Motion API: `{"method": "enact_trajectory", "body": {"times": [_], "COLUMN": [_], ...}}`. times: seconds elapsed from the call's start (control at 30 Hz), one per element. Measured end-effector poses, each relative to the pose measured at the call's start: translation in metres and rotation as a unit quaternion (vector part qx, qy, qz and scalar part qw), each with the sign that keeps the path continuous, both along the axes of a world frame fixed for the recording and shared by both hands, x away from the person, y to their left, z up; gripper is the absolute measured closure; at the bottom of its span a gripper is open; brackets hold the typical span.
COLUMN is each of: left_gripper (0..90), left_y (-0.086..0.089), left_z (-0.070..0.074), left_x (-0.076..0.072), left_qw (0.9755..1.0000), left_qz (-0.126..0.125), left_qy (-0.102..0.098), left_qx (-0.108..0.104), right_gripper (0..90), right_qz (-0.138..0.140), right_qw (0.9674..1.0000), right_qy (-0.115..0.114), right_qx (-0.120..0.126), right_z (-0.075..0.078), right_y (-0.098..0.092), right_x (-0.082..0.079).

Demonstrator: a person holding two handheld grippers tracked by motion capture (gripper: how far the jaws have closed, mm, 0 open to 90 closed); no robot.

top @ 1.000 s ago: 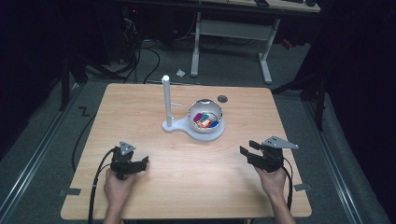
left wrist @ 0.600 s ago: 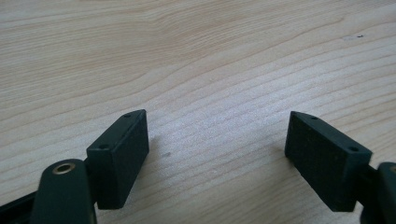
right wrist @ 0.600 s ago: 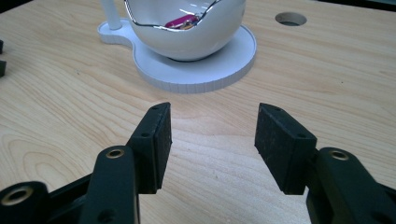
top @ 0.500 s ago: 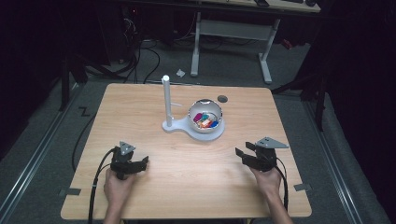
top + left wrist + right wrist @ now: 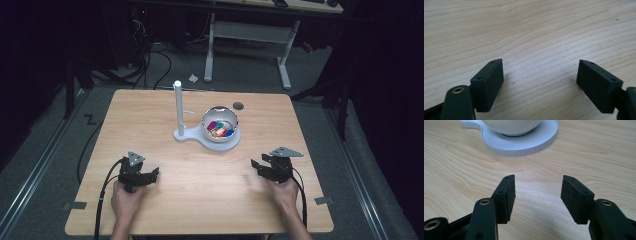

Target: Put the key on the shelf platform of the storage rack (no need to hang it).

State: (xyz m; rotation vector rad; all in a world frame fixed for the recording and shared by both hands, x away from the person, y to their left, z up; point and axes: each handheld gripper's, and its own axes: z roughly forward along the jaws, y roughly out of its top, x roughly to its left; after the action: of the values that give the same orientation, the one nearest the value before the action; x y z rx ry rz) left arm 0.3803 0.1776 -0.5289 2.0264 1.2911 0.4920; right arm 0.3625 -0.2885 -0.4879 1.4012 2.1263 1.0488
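Two black claws sit low over the pale wooden tabletop [image 5: 165, 115]. The left claw [image 5: 146, 175], at seven o'clock, is spread wide on bare wood. The right claw [image 5: 258, 165], at five o'clock, gapes with nothing between its pads, having just opened a little. The glossy white bowl of coloured pieces [image 5: 219, 125] sits on its white base beside the white upright post [image 5: 178, 108], at twelve o'clock, well apart from both.

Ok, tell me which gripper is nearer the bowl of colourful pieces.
Right. The right gripper sits open just below and right of the bowl, facing its white base; the left gripper rests farther off, toward the table's near-left.
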Motion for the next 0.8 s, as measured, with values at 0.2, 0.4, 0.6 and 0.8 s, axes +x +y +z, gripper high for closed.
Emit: {"method": "enact_trajectory", "body": {"times": [0.2, 0.4, 0.6, 0.8], "left_gripper": [22.1, 22.1, 22.2, 22.2], "left_y": [0.000, 0.000, 0.000, 0.000], "left_z": [0.000, 0.000, 0.000, 0.000], "left_x": [0.000, 0.000, 0.000, 0.000], "left_qw": [1.0000, 1.0000, 1.0000, 1.0000], "left_qz": [0.000, 0.000, 0.000, 0.000], "left_qy": [0.000, 0.000, 0.000, 0.000], "left_qx": [0.000, 0.000, 0.000, 0.000], "right_gripper": [46.1, 45.9, 45.3, 45.1], "right_qz": [-0.009, -0.020, -0.030, -0.039], "right_qw": [0.9999, 0.9997, 0.9993, 0.9982], "right_qy": [0.010, 0.013, 0.017, 0.018], "right_qx": [-0.004, -0.008, -0.017, -0.042], "right_z": [-0.010, -0.018, -0.022, -0.027], "right_y": [-0.001, -0.005, -0.008, -0.006], "right_x": [0.004, 0.006, 0.007, 0.010]}}
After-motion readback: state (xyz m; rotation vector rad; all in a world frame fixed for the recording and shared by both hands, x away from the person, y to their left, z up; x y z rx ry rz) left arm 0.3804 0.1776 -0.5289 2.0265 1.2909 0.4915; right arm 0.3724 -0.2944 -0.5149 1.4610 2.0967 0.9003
